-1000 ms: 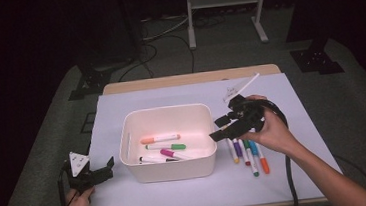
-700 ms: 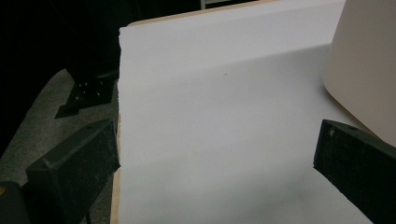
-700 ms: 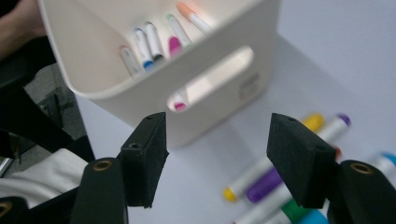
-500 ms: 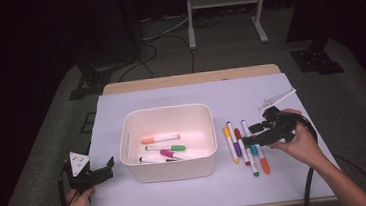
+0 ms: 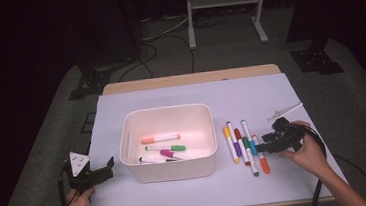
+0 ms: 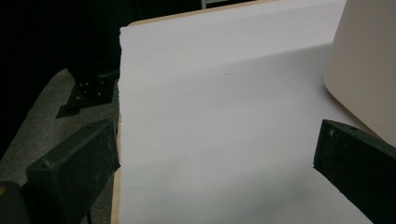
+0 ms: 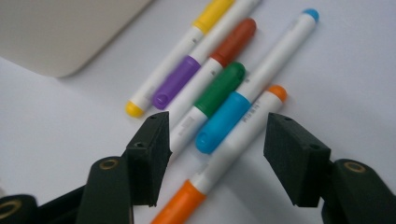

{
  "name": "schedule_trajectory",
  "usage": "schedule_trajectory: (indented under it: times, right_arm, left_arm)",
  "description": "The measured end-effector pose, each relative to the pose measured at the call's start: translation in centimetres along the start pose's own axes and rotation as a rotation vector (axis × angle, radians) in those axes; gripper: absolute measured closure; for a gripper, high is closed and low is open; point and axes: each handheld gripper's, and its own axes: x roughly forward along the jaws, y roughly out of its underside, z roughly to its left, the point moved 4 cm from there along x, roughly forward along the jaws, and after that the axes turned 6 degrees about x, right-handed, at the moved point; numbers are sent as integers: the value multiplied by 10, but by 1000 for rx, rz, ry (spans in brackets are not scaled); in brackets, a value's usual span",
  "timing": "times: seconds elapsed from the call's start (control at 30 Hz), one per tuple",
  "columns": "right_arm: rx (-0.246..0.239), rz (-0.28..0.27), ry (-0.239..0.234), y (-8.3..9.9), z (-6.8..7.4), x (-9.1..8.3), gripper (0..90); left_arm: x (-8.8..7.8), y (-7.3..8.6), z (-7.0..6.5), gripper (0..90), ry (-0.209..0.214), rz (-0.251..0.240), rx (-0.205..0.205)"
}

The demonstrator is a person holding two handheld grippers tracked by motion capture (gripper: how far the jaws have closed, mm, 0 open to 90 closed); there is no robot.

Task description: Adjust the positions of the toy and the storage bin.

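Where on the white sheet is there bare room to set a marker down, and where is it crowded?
Free: the sheet behind the bin, and the front strip along its near edge. Crowded: right of the bin, where the marker row lies with the right gripper over it.

Open counter (image 5: pixel 290 93) lay across the upper frame and lower middle. The white bin (image 5: pixel 172 170) blocked the centre. A row of markers (image 5: pixel 245 145) crowded the strip just right of it, beneath the right tool (image 5: pixel 261 148).
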Motion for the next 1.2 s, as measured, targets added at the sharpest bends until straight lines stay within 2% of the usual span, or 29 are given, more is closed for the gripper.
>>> schedule_trajectory:
  times: [0.07, 0.13, 0.33, 0.67, 0.97, 1.07, 1.2]
  right_arm:
    - [9, 5, 6, 3, -3, 5, 415]
    - [7, 14, 32, 6, -6, 8, 419]
    - [19, 34, 47, 11, -11, 15, 453]
    - [66, 12, 117, 25, -25, 5, 511]
    - [53, 3, 219, 32, -29, 4, 710]
    - [60, 3, 227, 33, -30, 3, 751]
    - [78, 7, 210, 32, -32, 2, 755]
  left_arm:
    - [0, 0, 0, 0, 0, 0, 1]
    - [0, 0, 0, 0, 0, 1, 1]
    - [0, 0, 0, 0, 0, 0, -1]
    - [0, 0, 0, 0, 0, 1, 1]
    - [0, 0, 0, 0, 0, 0, 1]
    - [0, 0, 0, 0, 0, 0, 1]
    - [0, 0, 0, 0, -1, 1, 1]
